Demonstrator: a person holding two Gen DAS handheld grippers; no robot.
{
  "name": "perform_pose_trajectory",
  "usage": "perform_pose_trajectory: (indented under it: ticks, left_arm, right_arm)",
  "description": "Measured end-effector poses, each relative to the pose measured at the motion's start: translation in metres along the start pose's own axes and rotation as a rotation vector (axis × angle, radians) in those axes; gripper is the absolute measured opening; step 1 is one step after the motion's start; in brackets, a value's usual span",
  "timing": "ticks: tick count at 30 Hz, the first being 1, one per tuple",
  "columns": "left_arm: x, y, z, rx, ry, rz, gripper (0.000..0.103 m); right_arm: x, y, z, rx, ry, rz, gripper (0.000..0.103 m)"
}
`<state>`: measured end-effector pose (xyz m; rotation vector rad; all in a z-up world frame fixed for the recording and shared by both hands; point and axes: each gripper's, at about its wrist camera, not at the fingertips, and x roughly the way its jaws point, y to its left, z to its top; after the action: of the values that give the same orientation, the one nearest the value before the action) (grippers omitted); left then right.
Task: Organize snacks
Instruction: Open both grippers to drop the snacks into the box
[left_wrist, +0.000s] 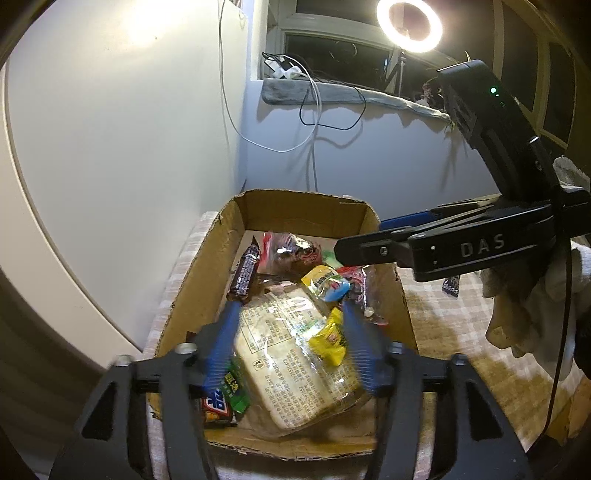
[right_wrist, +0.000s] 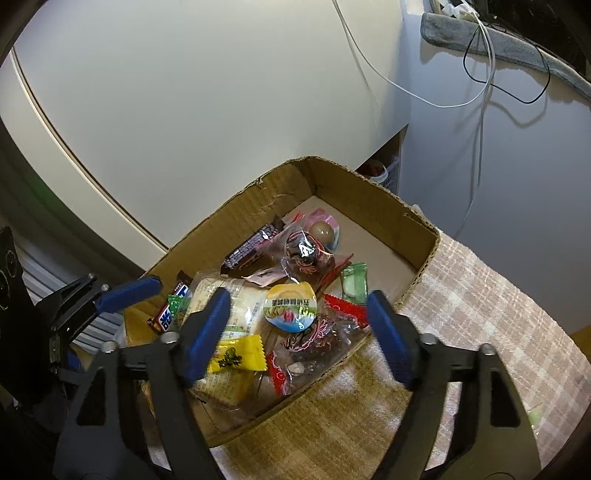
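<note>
The open brown cardboard box (right_wrist: 369, 206) on the checked pink cloth (right_wrist: 498, 295) holds the wrapped snacks. The left gripper (left_wrist: 291, 314) hangs released over the large clear-wrapped biscuit pack (left_wrist: 295, 350); the right gripper (right_wrist: 297, 321), jaws released, hovers above the round yellow-lidded jelly cup (right_wrist: 291, 304).

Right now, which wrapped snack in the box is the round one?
The domed jelly cup with the yellow-rimmed printed lid, lying atop the pile; the other snacks around it are flat packets or bars.
</note>
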<state>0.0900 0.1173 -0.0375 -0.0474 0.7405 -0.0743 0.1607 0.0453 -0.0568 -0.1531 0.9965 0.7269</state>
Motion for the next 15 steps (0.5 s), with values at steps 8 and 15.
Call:
perform_pose_trajectory:
  ticks: [8, 15]
  left_arm:
    - [0.000, -0.002, 0.000, 0.009, 0.000, 0.021, 0.071]
    - [-0.001, -0.007, 0.000, 0.015, -0.003, 0.024, 0.071]
  right_arm:
    - [-0.007, -0.006, -0.001, 0.016, -0.012, -0.013, 0.087]
    - [-0.018, -0.015, -0.009, 0.030, -0.021, -0.026, 0.087]
